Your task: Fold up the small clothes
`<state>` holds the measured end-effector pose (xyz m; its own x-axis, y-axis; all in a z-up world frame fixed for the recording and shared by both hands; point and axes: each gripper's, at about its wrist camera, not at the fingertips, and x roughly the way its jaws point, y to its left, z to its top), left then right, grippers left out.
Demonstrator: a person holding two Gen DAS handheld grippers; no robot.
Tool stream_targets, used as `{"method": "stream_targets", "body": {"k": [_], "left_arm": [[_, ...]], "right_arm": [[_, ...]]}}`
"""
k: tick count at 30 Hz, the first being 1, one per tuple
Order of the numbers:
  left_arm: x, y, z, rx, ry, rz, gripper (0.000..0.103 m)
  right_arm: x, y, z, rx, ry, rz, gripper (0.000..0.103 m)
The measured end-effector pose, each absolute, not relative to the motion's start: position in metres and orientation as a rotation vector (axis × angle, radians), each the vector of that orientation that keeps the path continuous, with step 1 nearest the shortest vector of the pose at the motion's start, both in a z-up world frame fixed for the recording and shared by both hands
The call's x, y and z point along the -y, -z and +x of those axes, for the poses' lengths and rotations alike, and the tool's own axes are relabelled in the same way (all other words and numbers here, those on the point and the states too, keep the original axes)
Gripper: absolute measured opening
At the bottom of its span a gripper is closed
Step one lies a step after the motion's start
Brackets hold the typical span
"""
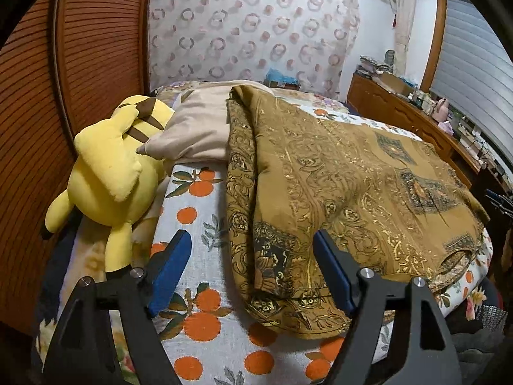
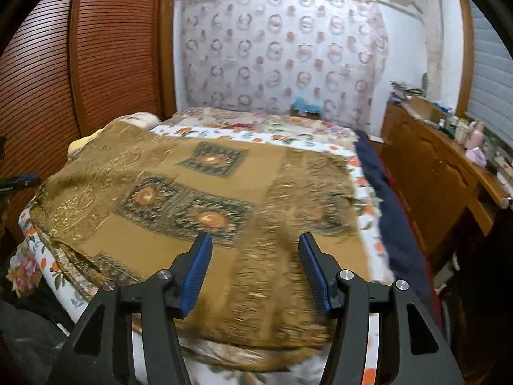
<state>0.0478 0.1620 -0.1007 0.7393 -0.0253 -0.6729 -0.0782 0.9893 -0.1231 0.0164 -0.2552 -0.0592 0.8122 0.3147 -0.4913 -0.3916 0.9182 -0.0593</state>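
Tongs [image 1: 251, 245] agape — above brown garment [image 1: 336, 186].

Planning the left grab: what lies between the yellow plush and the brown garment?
In the left wrist view, a strip of orange-print sheet lies between the plush and garment; farther back, a beige pillow.

Garment [image 1: 336, 186]: ochre-brown cloth, gold scrollwork print, dark diamond medallions with orange centres. Lies spread over the orange-print bedsheet [image 1: 198, 317], ahead of both tongs. Left long edge doubled over in a thick fold, running away from a spot between the left tong's [image 1: 250, 253] fingers. Near hem lies just below and ahead of the right tong [image 2: 255, 260], its near part blurred. Surface rumpled, not flat; a slit opening shows at the near right corner in the left view.
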Motion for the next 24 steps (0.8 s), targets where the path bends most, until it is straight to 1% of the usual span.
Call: {"method": "stream_targets", "body": {"k": [6, 11, 14, 20, 22, 23, 24], "left_arm": [[-0.163, 0.106, 0.049, -0.751, -0.042, -0.153, 0.079], [-0.164, 0.115, 0.054, -0.773, -0.051, -0.155, 0.079], [-0.165, 0.118, 0.055, -0.781, -0.049, -0.161, 0.079], [-0.161, 0.12, 0.056, -0.776, -0.033, -0.148, 0.078], [-0.161, 0.12, 0.055, -0.762, -0.025, -0.153, 0.064], [-0.162, 0.12, 0.055, -0.763, -0.014, -0.162, 0.056], [-0.162, 0.121, 0.056, -0.767, -0.001, -0.174, 0.051]], "right_arm": [[0.235, 0.075, 0.024, -0.54, -0.426, -0.129, 0.058], [0.225, 0.085, 0.054, -0.603, -0.438, -0.12, 0.058], [0.213, 0.095, 0.069, -0.632, -0.443, -0.125, 0.063], [0.206, 0.102, 0.073, -0.672, -0.403, -0.149, 0.064], [0.203, 0.103, 0.074, -0.66, -0.392, -0.163, 0.065], [0.201, 0.104, 0.074, -0.653, -0.387, -0.171, 0.068], [0.198, 0.106, 0.074, -0.643, -0.385, -0.183, 0.071]]}}
